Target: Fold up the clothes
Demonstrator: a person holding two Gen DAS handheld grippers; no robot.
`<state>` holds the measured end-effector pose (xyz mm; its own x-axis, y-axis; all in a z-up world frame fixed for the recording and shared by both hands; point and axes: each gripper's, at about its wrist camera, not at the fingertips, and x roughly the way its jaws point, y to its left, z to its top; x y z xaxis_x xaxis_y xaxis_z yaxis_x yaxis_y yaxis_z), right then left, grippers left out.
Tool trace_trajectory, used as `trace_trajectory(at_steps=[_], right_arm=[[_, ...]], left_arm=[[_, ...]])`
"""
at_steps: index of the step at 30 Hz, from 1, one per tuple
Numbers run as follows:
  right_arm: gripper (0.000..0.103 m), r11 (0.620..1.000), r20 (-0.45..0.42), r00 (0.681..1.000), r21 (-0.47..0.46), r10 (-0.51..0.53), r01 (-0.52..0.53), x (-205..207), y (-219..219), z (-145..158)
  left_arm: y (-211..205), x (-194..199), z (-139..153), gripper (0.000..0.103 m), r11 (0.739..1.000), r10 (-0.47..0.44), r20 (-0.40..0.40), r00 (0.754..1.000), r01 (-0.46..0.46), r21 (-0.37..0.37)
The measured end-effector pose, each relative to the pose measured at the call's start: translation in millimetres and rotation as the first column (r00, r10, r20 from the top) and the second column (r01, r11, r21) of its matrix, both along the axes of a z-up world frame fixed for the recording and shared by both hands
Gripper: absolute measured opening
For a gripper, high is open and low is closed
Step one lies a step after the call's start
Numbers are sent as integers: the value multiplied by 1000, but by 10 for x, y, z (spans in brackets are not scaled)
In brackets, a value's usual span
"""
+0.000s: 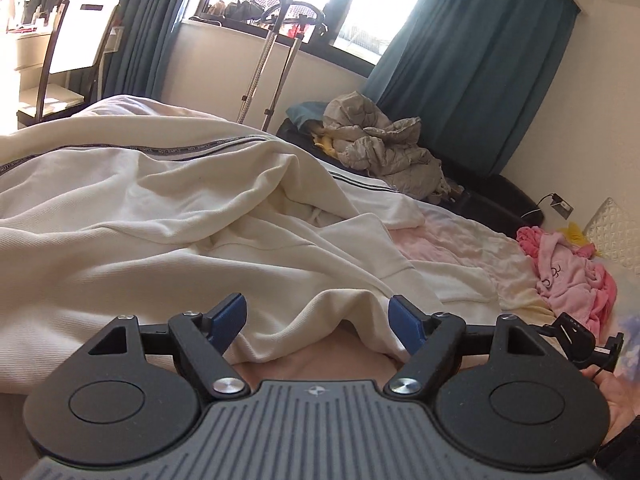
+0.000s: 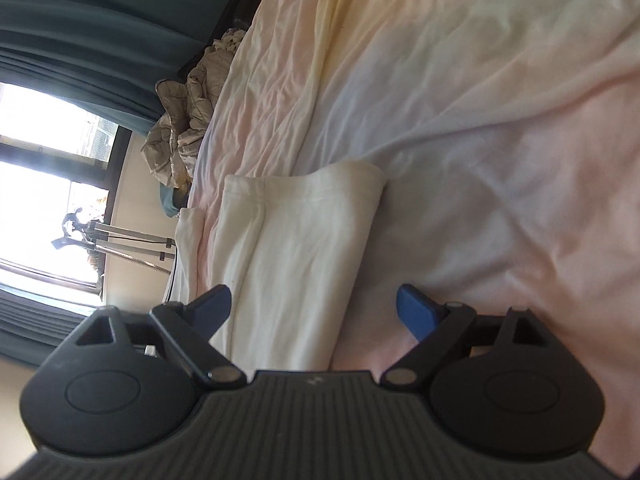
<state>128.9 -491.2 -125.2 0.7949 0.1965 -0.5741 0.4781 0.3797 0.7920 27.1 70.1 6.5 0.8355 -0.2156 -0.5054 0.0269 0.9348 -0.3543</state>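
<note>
Cream garment point(image 1: 160, 216) is lying rumpled across the bed sheet point(image 1: 452, 240), filling the left and middle of the left wrist view and reaching toward the bed's far edge by the window. Left gripper point(image 1: 318, 316) is hovering low over the near hem, its blue fingers point(image 1: 230, 312) spread wide and holding nothing; a fold of the hem is sitting directly between and just ahead of them, with bare sheet showing beneath. Right gripper point(image 2: 314, 306) is likewise spread wide and empty, seen in a view rolled sideways. A long cream panel point(image 2: 296, 264), probably a sleeve or leg of the same garment, is running straight away from this gripper, its long axis in line with the fingers and its cuffed end pointing at the far side of the bed. The panel's near end is lying between the open fingers, nearer the left one; whether any finger is touching cloth cannot be told. Judged from this layout, each gripper is standing ready to pinch the edge nearest it, the right being closer to the narrow panel. Pink clothing point(image 1: 568, 276) is bunching near the sheet's right edge, well apart from both tools.
</note>
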Motion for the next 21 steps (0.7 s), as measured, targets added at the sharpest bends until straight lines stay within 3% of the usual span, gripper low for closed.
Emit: trace_trajectory(at_steps=[3, 5, 6, 7, 9, 14, 16, 18, 21], right_arm=[[86, 998, 32, 999, -46, 39, -37, 232, -32, -92], [75, 995, 80, 994, -79, 73, -67, 341, -22, -106], [61, 991, 88, 992, -113, 86, -76, 385, -3, -99], [37, 985, 80, 992, -152, 95, -82, 416, 22, -83], [5, 969, 67, 993, -235, 93, -75, 440, 73, -19], [4, 911, 259, 966, -399, 4, 103, 322, 22, 268], [4, 880, 288, 955, -430, -77, 201, 271, -111, 271], [4, 886, 278, 946, -379, -166, 267, 201, -334, 173], [4, 911, 157, 969, -341, -189, 233, 229, -543, -114]], left_arm=[[48, 42, -57, 81, 1000, 19, -11, 1000, -19, 9], [89, 98, -122, 81, 999, 33, -36, 999, -34, -12], [115, 120, -141, 81, 999, 38, -47, 998, -40, -33], [142, 142, -159, 81, 998, 43, -59, 997, -46, -53], [197, 184, -194, 81, 994, 53, -80, 995, -60, -91], [350, 209, -204, 81, 984, 108, -88, 990, -120, -133], [411, 209, -208, 81, 979, 133, -95, 987, -145, -143], [485, 209, -201, 81, 972, 154, -104, 983, -170, -165], [628, 218, -212, 82, 952, 176, -136, 975, -204, -230]])
